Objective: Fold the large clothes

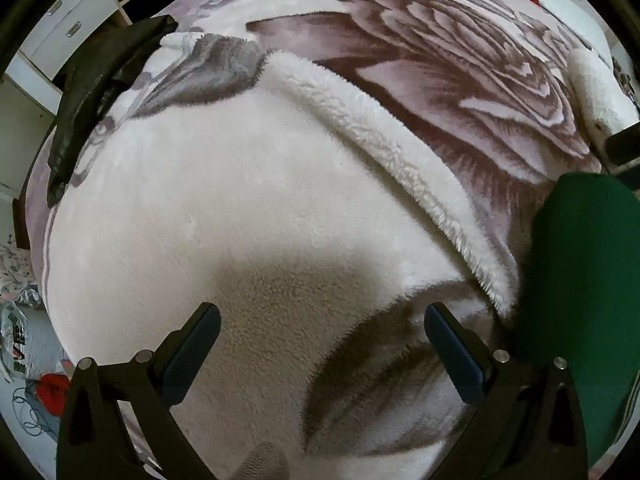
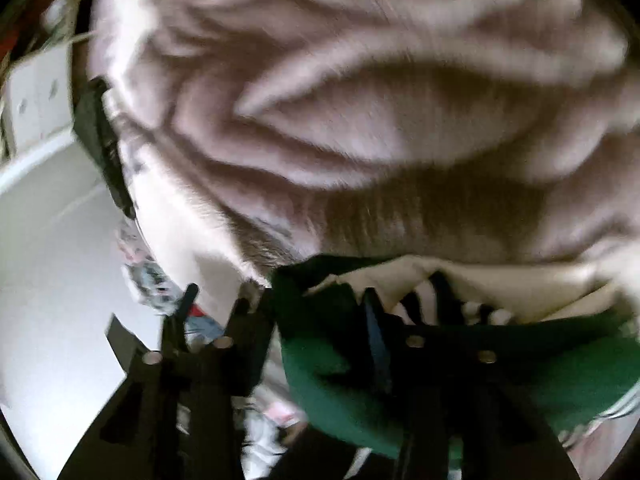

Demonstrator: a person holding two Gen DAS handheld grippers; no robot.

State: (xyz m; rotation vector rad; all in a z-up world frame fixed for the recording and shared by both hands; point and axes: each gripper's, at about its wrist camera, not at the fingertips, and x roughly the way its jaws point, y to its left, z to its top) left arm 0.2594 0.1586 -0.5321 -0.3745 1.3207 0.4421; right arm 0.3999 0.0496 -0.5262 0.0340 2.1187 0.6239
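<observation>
Gaping left fingers (image 1: 322, 330) above white fleece (image 1: 224, 208); right fingers (image 2: 280, 300) blurred, seemingly parted, grip unclear.

A white drawer cabinet (image 1: 68, 28) with metal handles stands at the upper left of the left wrist view. A plush blanket (image 1: 460, 80) printed with large mauve-brown roses fills most of the frame, its edge turned back to show a white fleecy underside (image 1: 360, 120). At the lower left lie a printed plastic bag (image 1: 16, 332), a small red thing (image 1: 52, 388) and a thin looped cable (image 1: 32, 420). The right wrist view is blurred; the cabinet (image 2: 36, 92) shows at its left edge.
</observation>
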